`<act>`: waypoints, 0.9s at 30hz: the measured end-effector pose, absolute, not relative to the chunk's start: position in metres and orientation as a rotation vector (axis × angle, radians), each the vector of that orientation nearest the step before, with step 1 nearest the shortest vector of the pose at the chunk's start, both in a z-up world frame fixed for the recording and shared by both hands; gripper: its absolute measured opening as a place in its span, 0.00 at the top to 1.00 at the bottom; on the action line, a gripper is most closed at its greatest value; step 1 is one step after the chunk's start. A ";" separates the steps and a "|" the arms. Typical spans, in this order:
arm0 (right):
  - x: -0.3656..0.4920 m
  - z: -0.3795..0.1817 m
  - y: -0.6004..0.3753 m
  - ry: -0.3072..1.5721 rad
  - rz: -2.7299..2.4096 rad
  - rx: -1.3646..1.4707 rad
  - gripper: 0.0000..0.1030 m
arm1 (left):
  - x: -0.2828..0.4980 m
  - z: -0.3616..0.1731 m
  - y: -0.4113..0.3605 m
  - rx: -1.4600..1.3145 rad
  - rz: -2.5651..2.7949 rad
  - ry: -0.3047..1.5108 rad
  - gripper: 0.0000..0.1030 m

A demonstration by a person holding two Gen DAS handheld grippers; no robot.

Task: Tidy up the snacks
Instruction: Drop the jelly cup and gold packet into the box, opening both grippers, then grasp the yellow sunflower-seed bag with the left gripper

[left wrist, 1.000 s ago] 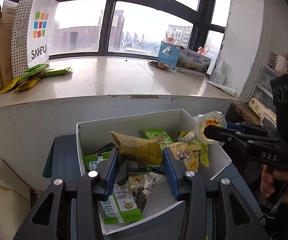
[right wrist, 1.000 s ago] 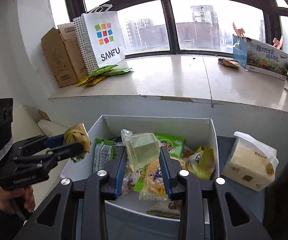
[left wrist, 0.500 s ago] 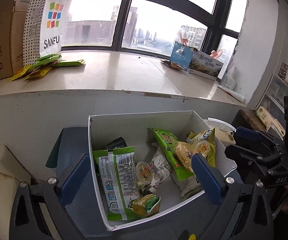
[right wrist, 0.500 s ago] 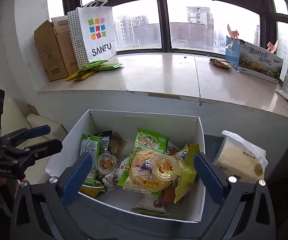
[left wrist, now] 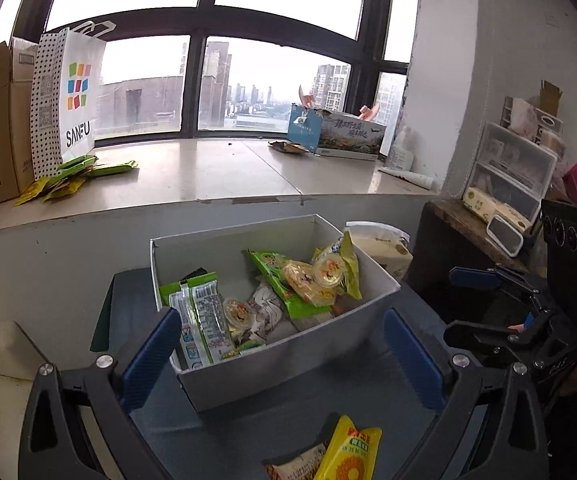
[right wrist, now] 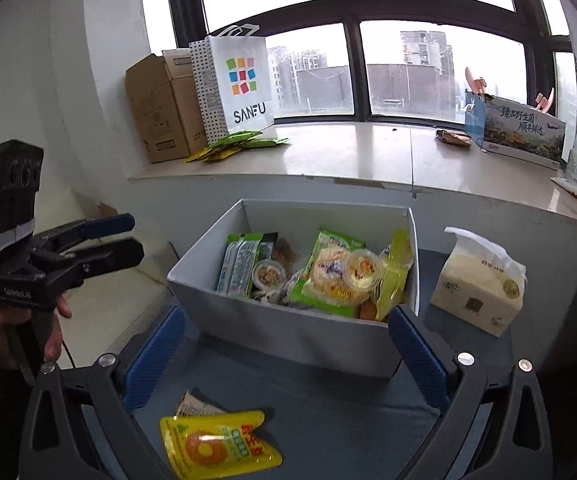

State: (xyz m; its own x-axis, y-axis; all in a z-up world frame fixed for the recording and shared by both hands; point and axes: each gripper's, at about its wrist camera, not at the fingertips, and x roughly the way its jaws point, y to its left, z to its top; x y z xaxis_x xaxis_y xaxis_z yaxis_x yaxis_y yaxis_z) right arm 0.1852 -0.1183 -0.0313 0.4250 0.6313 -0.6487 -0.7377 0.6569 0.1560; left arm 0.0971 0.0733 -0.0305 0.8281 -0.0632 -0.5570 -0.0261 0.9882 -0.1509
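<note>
While hovering just before the white box on the dark desk, holding both hand-held grippers released and empty: left hand-held gripper, right hand-held gripper. Leaving snack packets piled inside the box, a yellow packet lying loose on the desk nearby, a tissue pack sitting beside the box.

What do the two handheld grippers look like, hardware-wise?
Both match: the left gripper and right gripper have black angular frames, blue finger pads, silver bolts, and a black camera block on top. White lettering marks the bodies; a thin black cable trails below the left one.
</note>
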 end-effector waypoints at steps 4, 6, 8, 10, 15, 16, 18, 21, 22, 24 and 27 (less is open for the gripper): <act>0.151 -0.049 -0.150 0.770 0.881 -0.136 0.00 | 0.062 -0.037 0.048 -0.090 -0.028 0.597 0.00; 0.138 -0.060 -0.167 0.791 0.860 -0.121 0.00 | 0.047 -0.044 0.041 -0.090 -0.040 0.609 0.00; 0.128 -0.072 -0.185 0.822 0.840 -0.091 0.00 | 0.033 -0.053 0.038 -0.113 -0.045 0.635 0.00; 0.118 -0.084 -0.199 0.849 0.830 -0.060 0.00 | 0.020 -0.060 0.037 -0.142 -0.042 0.635 0.00; 0.108 -0.109 -0.217 0.928 0.815 -0.029 0.00 | 0.008 -0.078 0.032 -0.156 -0.061 0.676 0.00; 0.107 -0.111 -0.217 0.931 0.808 -0.036 0.00 | 0.010 -0.080 0.028 -0.140 -0.081 0.693 0.00; 0.108 -0.111 -0.219 0.930 0.787 -0.038 0.00 | 0.018 -0.086 0.016 -0.076 -0.106 0.735 0.00; 0.109 -0.105 -0.224 0.904 0.781 -0.013 0.00 | 0.031 -0.100 -0.002 0.015 -0.163 0.795 0.00; 0.109 -0.103 -0.226 0.898 0.781 -0.005 0.00 | 0.037 -0.108 -0.009 0.043 -0.183 0.826 0.00; 0.109 -0.098 -0.230 0.886 0.778 0.006 0.00 | 0.050 -0.124 -0.020 0.091 -0.224 0.882 0.00; 0.108 -0.093 -0.234 0.868 0.778 0.014 0.00 | 0.074 -0.147 -0.034 0.162 -0.254 0.974 0.00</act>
